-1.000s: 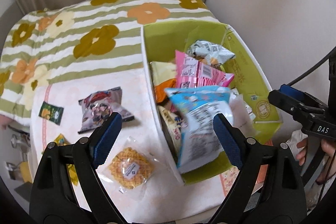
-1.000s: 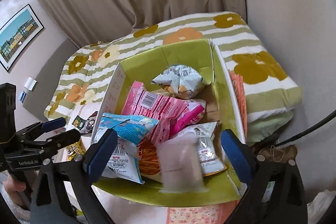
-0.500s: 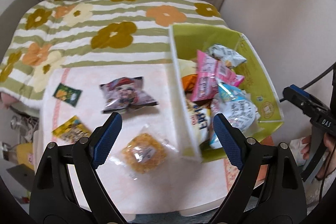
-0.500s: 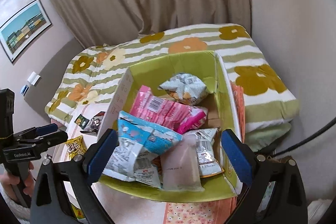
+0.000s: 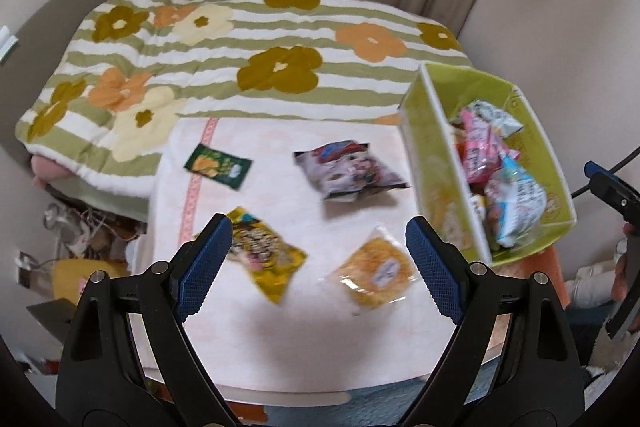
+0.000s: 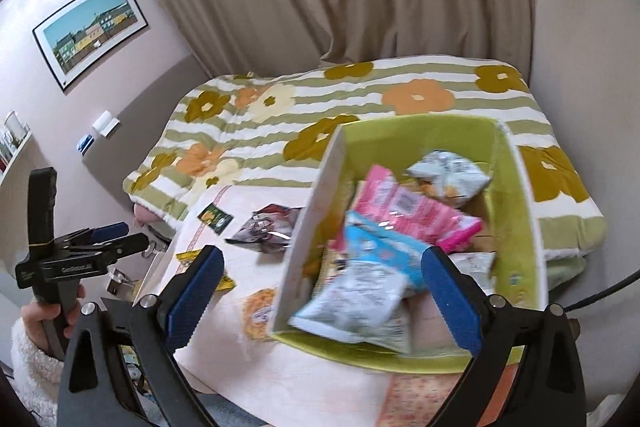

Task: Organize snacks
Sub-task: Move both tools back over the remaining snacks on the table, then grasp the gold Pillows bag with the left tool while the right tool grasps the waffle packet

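Left wrist view: the left gripper point(image 5: 318, 259) hangs with its jaws spread wide and nothing between them, above the pale pink table point(image 5: 280, 355). Four snack packs lie loose on the tabletop. A dark green packet point(image 5: 218, 167) sits near the far left corner, and a grey-and-red bag point(image 5: 350, 171) lies toward the far edge beside the green box point(image 5: 430, 131). A yellow bag point(image 5: 264, 257) and a clear-wrapped orange waffle point(image 5: 374, 271) lie nearer the near edge, apart from each other. Print on these packs is too blurred to read.

The box stands at the table's right edge with its white outer wall facing the loose packs. In the right wrist view it holds a pink packet point(image 6: 416, 209), a blue-and-white bag point(image 6: 360, 291) with a barcode panel, and a silver bag point(image 6: 448, 177) at the back, with more packs under them.

The right gripper point(image 6: 322, 295) is also spread wide and empty, poised over the box's near end. The other gripper's body at left carries white lettering, not clearly legible. Bare tabletop stretches along the near edge, and a flowered striped quilt point(image 6: 280, 115) lies past the far edge.
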`<action>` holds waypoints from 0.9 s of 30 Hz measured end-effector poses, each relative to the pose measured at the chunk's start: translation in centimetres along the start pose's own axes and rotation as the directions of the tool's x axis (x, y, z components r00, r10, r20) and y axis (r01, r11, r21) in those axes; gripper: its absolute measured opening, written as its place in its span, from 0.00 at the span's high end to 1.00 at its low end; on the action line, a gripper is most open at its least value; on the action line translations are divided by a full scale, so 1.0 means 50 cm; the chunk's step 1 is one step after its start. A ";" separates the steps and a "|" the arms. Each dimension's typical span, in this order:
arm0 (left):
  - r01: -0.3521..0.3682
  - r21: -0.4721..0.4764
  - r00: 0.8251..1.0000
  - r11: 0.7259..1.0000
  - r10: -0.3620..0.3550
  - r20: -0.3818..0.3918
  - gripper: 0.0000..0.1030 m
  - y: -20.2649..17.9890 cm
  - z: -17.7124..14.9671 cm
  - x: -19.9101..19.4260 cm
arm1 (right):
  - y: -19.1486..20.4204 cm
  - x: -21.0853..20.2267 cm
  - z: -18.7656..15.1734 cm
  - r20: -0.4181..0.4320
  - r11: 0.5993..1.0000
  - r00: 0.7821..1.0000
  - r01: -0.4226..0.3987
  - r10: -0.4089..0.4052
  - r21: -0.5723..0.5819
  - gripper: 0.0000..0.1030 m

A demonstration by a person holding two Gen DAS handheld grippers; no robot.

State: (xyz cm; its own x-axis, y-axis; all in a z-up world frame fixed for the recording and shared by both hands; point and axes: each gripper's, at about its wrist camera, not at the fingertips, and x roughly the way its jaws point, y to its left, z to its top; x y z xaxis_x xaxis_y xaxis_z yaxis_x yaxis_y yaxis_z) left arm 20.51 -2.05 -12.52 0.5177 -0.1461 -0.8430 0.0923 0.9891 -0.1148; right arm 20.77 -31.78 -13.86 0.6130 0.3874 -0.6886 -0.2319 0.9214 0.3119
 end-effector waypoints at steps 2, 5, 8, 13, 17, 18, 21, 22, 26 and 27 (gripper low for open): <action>0.015 0.011 1.000 1.000 -0.015 -0.015 0.15 0.033 -0.001 0.009 | 0.033 0.018 -0.005 -0.003 1.000 1.000 0.004 -0.004 0.014 0.04; 0.039 0.034 0.998 0.999 -0.038 -0.050 0.15 0.078 0.002 0.025 | 0.073 0.044 -0.011 -0.008 0.999 1.000 0.017 -0.017 0.050 0.04; 0.080 0.070 0.992 0.994 -0.073 -0.100 0.15 0.112 0.008 0.048 | 0.109 0.069 -0.018 -0.025 0.996 0.999 0.030 -0.028 0.088 0.04; 0.137 0.168 0.975 0.976 -0.103 -0.195 0.15 0.153 0.015 0.110 | 0.174 0.119 -0.046 -0.069 0.985 0.994 0.092 -0.082 0.149 0.04; 0.179 0.233 0.961 0.956 -0.118 -0.250 0.15 0.174 0.019 0.153 | 0.204 0.158 -0.074 -0.100 0.963 0.988 0.141 -0.121 0.229 0.04; 0.198 0.258 0.956 0.946 -0.129 -0.261 0.15 0.177 0.021 0.164 | 0.207 0.165 -0.079 -0.106 0.958 0.986 0.151 -0.129 0.244 0.04; 0.258 0.356 0.943 0.898 -0.154 -0.295 0.15 0.174 0.024 0.187 | 0.219 0.191 -0.107 -0.133 0.931 0.978 0.197 -0.163 0.306 0.04; 0.268 0.413 0.940 0.870 -0.143 -0.309 0.15 0.169 0.023 0.198 | 0.222 0.196 -0.115 -0.140 0.924 0.975 0.209 -0.172 0.320 0.04; 0.330 0.585 0.919 0.741 -0.110 -0.379 0.15 0.148 0.017 0.234 | 0.228 0.220 -0.157 -0.180 0.885 0.961 0.265 -0.210 0.382 0.04; 0.358 0.614 0.907 0.703 -0.108 -0.406 0.15 0.142 0.015 0.240 | 0.229 0.225 -0.168 -0.191 0.875 0.958 0.274 -0.213 0.399 0.04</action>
State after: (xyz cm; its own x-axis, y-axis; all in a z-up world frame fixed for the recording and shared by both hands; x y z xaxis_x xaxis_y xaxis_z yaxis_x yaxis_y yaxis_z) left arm 28.02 3.21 -23.08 0.1144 -0.2316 -0.9661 0.7726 0.6320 -0.0601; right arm 18.66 -16.62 -23.53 0.4923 0.1810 -0.8514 0.2661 0.9000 0.3452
